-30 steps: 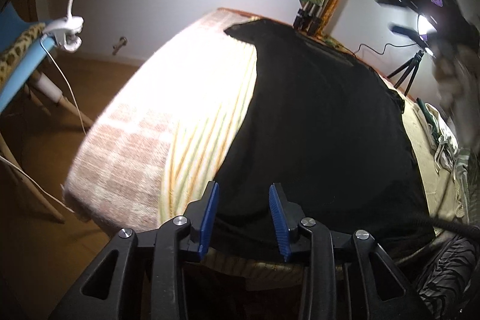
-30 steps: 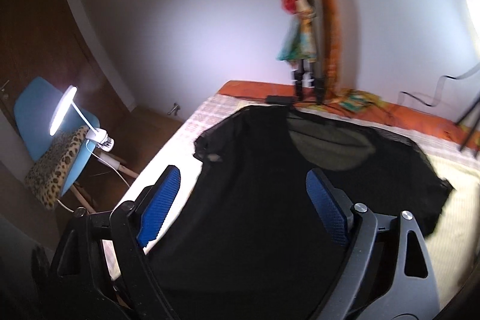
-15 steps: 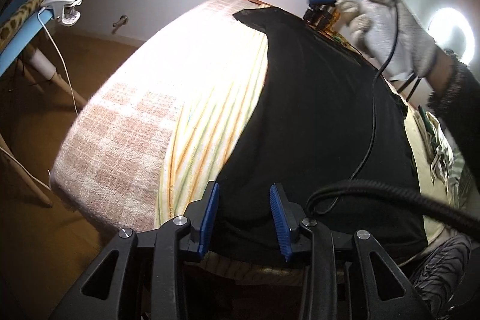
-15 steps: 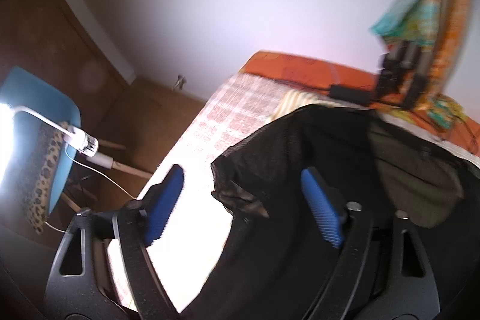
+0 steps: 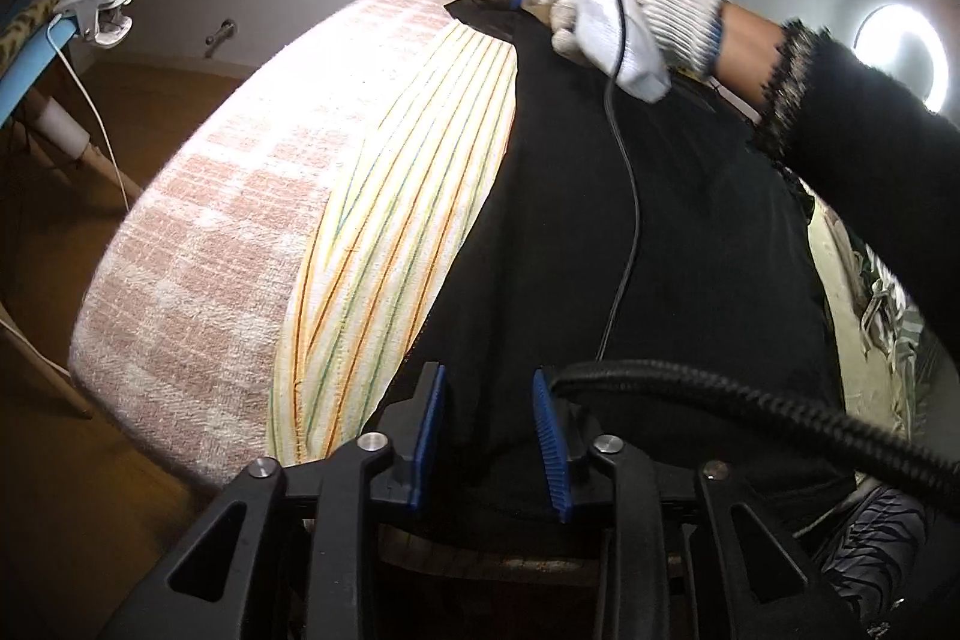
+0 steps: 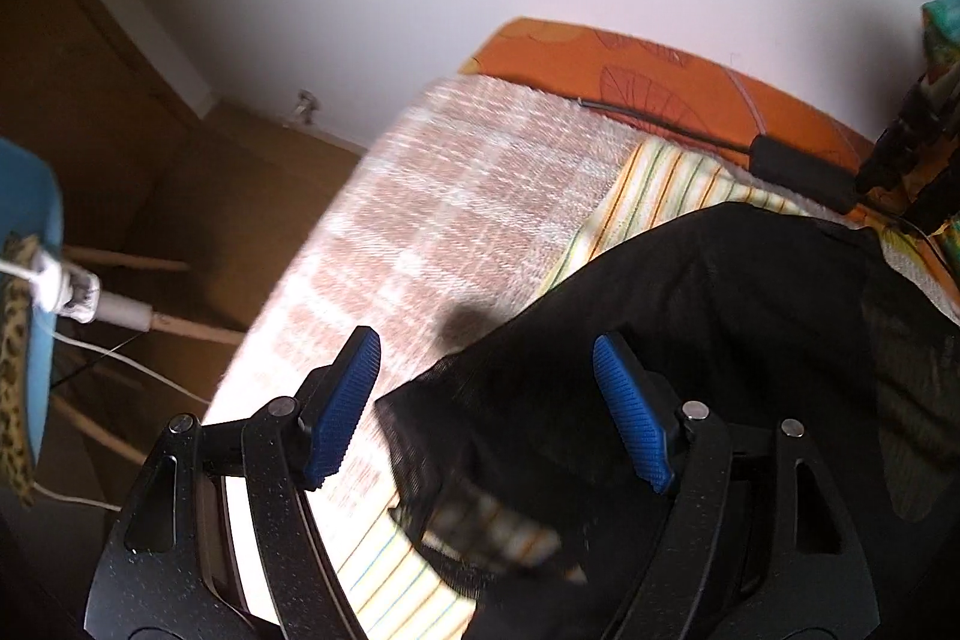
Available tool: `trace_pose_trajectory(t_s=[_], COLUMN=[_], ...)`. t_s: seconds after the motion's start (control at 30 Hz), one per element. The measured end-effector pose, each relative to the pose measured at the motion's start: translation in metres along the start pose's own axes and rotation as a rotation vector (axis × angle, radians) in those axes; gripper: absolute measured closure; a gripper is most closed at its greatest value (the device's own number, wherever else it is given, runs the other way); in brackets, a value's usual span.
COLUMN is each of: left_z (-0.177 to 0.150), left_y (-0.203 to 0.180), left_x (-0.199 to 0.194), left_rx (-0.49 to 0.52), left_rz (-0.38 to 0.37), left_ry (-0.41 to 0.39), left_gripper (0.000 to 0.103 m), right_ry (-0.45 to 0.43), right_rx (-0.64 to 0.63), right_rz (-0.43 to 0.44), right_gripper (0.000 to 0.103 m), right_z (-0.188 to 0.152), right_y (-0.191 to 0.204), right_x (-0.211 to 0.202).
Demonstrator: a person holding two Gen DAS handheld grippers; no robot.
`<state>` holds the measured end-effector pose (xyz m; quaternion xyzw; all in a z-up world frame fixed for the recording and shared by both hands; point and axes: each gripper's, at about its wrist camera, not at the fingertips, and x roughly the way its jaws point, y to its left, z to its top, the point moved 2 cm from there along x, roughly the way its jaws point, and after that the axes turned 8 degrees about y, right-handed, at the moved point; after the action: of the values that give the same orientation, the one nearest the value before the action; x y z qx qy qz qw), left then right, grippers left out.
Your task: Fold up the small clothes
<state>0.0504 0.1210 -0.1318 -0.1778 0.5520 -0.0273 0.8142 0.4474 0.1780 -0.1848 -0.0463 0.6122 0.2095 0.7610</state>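
Observation:
A black T-shirt (image 5: 648, 232) lies spread flat on a striped cream towel (image 5: 396, 220) over a pink checked cover (image 5: 240, 172). My left gripper (image 5: 489, 436) is open at the shirt's near hem, its blue pads either side of the cloth edge. My right gripper (image 6: 486, 412) is open, low over the shirt's far left sleeve (image 6: 540, 400), which lies between its pads. In the left wrist view the right gripper (image 5: 516, 1), held by a white-gloved hand (image 5: 624, 10), sits at that far sleeve corner.
A blue chair (image 6: 24, 280) with a clip lamp (image 5: 102, 4) stands left of the bed. An orange pillow (image 6: 648, 82), a black cable box (image 6: 798, 172) and tripod legs (image 6: 912, 142) lie at the far edge. Other clothes (image 5: 882, 292) lie at the right. A ring light (image 5: 900, 46) glows at the right.
My right gripper has swung left across the shirt and dropped down to its far left sleeve. My left gripper has stayed at the near hem.

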Motion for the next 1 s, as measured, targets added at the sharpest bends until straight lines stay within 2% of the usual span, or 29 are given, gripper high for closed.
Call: trace_pose_trajectory(t_s=[0.03,0.13,0.17,0.23,0.3,0.33,0.37,0.4,0.53,0.67,0.7,0.73,0.77,0.9,0.93,1.0], left_z=[0.0,-0.001,-0.001,-0.001,-0.002,-0.002,-0.003,-0.003,-0.004,-0.008,-0.009,-0.008,-0.007,-0.006,-0.006,-0.006], left_y=[-0.001,-0.001,0.0,0.003,0.007,0.009,0.01,0.011,0.015,0.016,0.016,0.015,0.013,0.015,0.016,0.016], left_x=[0.0,0.001,0.0,-0.001,-0.004,-0.005,-0.007,-0.008,-0.012,-0.019,-0.019,-0.019,-0.018,-0.003,0.003,0.004], left_rx=[0.007,0.011,0.009,0.001,-0.016,-0.021,-0.024,-0.024,-0.019,0.004,0.007,0.012,0.015,0.035,0.039,0.053], left_rz=[0.007,0.004,0.001,-0.004,-0.009,-0.011,-0.014,-0.014,-0.019,0.028,0.043,0.048,0.047,0.097,0.111,0.141], left_ry=[-0.003,-0.011,-0.013,-0.019,-0.028,-0.035,-0.041,-0.044,-0.053,-0.084,-0.089,-0.092,-0.093,-0.047,-0.021,-0.032], left_gripper=[0.083,0.089,0.091,0.097,0.101,0.103,0.103,0.103,0.103,0.102,0.096,0.076,0.066,0.075,0.087,0.103], right_ry=[0.012,0.005,0.004,0.002,0.0,-0.003,-0.005,-0.005,-0.008,-0.036,-0.038,-0.041,-0.044,-0.056,-0.06,-0.068], right_rx=[-0.003,-0.04,-0.05,-0.06,-0.056,-0.051,-0.045,-0.041,-0.008,-0.003,0.0,0.003,0.003,0.005,0.002,-0.003], right_rz=[-0.018,-0.059,-0.075,-0.105,-0.119,-0.117,-0.121,-0.118,-0.054,-0.03,-0.023,-0.01,-0.004,0.018,0.021,0.025], right_gripper=[0.026,0.028,0.032,0.045,0.067,0.074,0.087,0.093,0.1,0.1,0.1,0.1,0.1,0.101,0.101,0.101], right_z=[0.002,0.004,0.005,0.005,0.006,0.007,0.008,0.008,0.01,0.012,0.012,0.014,0.008,0.01,0.01,0.007], right_y=[0.001,0.005,0.004,0.002,-0.002,-0.006,-0.011,-0.014,-0.03,-0.039,-0.042,-0.045,-0.048,-0.05,-0.05,-0.049], right_x=[0.005,0.009,0.009,0.008,0.007,0.006,0.005,0.004,-0.004,-0.017,-0.02,-0.022,-0.026,-0.032,-0.035,-0.038])
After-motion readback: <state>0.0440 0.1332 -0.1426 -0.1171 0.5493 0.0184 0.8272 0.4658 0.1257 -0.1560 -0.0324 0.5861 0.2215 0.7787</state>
